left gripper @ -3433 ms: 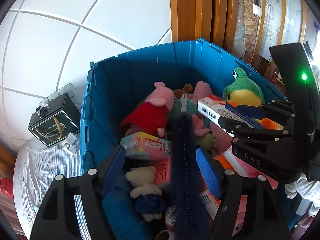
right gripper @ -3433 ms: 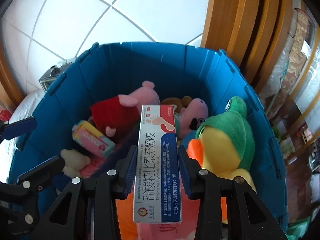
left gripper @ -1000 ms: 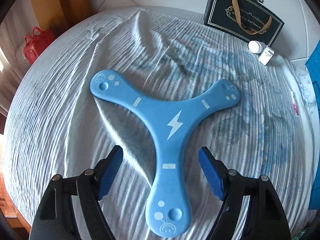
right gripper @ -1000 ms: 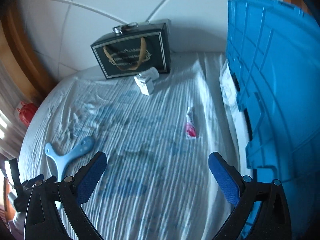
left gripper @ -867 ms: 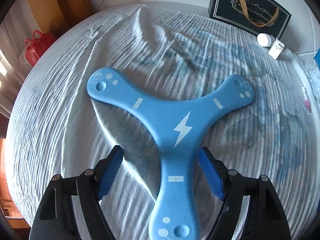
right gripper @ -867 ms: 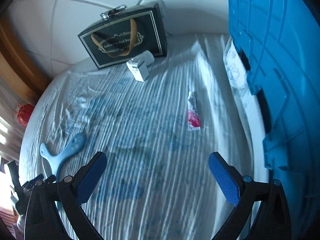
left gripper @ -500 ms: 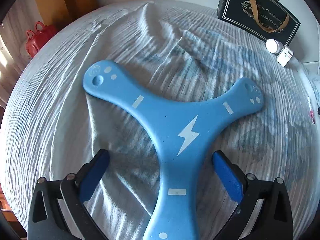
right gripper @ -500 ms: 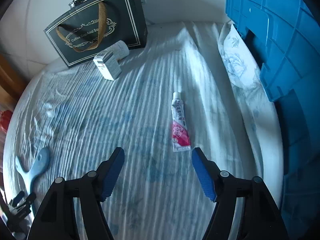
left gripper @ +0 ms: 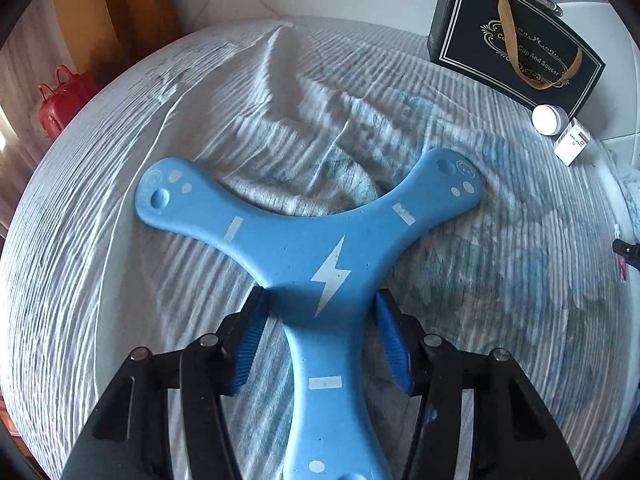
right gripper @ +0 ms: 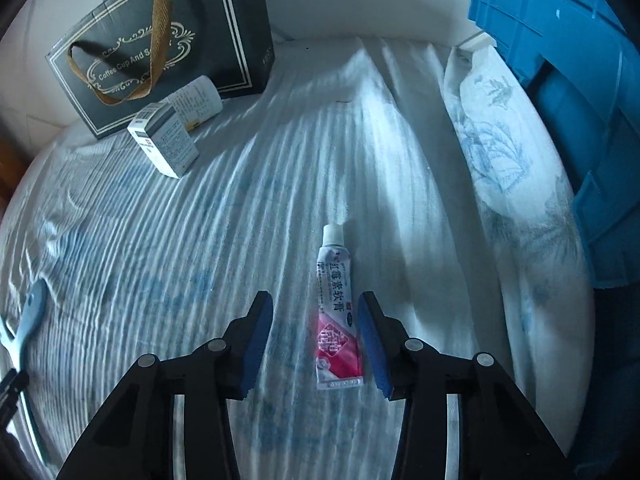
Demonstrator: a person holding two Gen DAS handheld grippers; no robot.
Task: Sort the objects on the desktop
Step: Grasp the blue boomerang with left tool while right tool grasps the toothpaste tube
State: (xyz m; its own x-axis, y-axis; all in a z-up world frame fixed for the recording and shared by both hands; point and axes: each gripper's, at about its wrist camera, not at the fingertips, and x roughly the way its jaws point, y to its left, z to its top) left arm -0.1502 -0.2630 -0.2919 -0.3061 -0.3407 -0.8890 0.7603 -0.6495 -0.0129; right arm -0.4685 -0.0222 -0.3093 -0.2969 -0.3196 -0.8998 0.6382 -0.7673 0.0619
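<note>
Your left gripper (left gripper: 320,300) is clamped on the blue three-armed boomerang (left gripper: 316,264), pads touching both sides of its near arm where it lies on the striped cloth (left gripper: 120,280). Your right gripper (right gripper: 316,312) stands parted around the ointment tube (right gripper: 336,308), touching neither side, blue crate (right gripper: 560,60) to the right. Black gift bag (right gripper: 160,44) stands at the back.

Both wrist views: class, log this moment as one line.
left tongs: closing on boomerang | right tongs: open, straddling ointment tube | surface: striped cloth
</note>
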